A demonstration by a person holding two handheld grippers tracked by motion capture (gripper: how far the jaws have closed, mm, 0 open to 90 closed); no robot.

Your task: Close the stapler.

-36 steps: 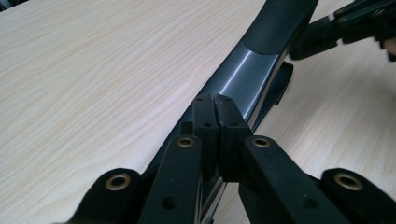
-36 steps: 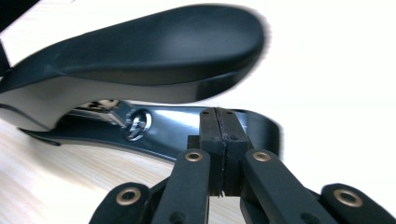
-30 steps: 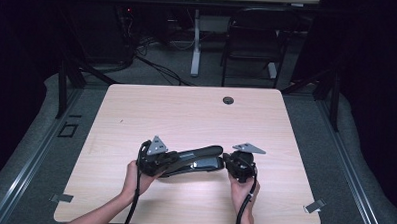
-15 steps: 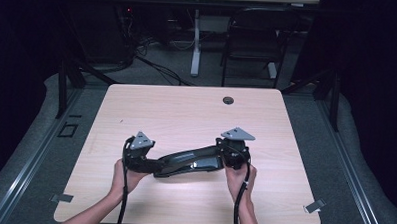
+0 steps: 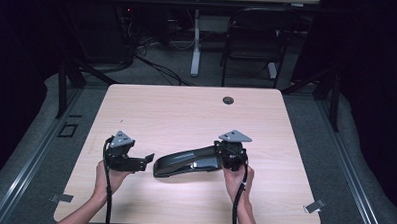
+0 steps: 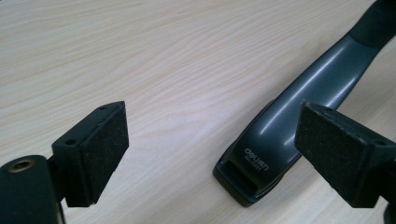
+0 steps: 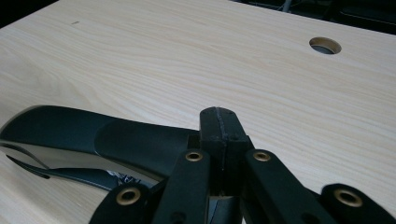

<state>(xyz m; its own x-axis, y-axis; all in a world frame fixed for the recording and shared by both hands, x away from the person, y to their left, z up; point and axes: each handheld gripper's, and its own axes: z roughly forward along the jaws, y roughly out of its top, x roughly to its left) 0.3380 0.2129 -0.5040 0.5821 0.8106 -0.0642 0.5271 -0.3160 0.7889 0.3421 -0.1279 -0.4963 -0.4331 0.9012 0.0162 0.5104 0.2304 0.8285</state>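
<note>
Left gripper [image 5: 144,159] in the high view had let go of the big black stapler [image 5: 187,161]: a second earlier it was clamped on the near end of it, and since then its jaws had just been opening while the hand slid off to the left, so that a strip of bare bench [image 5: 186,116] showed between gripper and stapler. Right gripper [image 5: 224,158] was at the stapler's other end, lifted a little higher than before, with the stapler's left tip down on the bench

From the left gripper view, both pads [image 6: 100,147] stood wide with nothing between them, and the stapler [image 6: 289,126] lay ahead to the right, its branded end nearest, apart from either pad

From the right gripper view, the right gripper [image 7: 219,128] was closed tight, jaws pressed together above the stapler's handle [image 7: 116,135]; whether they pinched part of it I cannot tell. My reading: the handover to one hand was done, and the right hand alone now steered the stapler
</note>
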